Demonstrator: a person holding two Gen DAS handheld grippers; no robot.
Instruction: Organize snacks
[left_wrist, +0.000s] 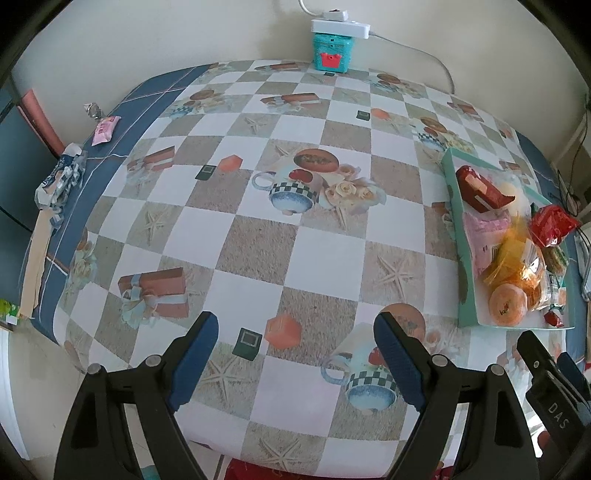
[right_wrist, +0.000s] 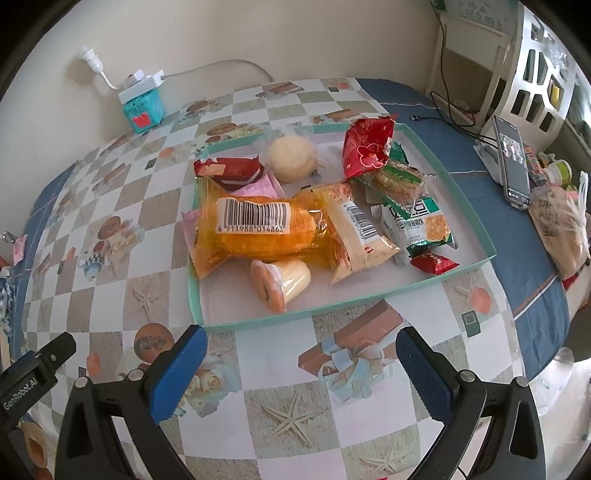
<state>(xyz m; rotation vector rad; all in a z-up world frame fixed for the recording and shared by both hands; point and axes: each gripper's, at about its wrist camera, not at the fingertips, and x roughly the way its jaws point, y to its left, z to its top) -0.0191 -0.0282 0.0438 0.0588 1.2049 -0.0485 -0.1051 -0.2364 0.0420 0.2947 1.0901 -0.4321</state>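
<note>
A shallow teal tray (right_wrist: 255, 320) on the checked tablecloth holds several wrapped snacks: a big orange bag (right_wrist: 258, 229) with a barcode, a jelly cup (right_wrist: 277, 280), a round pale bun (right_wrist: 291, 157), a red packet (right_wrist: 367, 146) and a green cracker pack (right_wrist: 424, 225). My right gripper (right_wrist: 301, 363) hovers open just in front of the tray's near edge, nothing between its blue pads. In the left wrist view the same tray (left_wrist: 463, 258) lies at the right. My left gripper (left_wrist: 295, 349) is open over bare cloth. A pink wrapped snack (left_wrist: 105, 129) and a blue-white wrapper (left_wrist: 61, 181) lie at the far left edge.
A teal box (left_wrist: 331, 55) with a white power strip on top stands against the back wall. A phone on a stand (right_wrist: 511, 162), cables and a plastic bag (right_wrist: 561, 229) sit on the blue cloth right of the tray.
</note>
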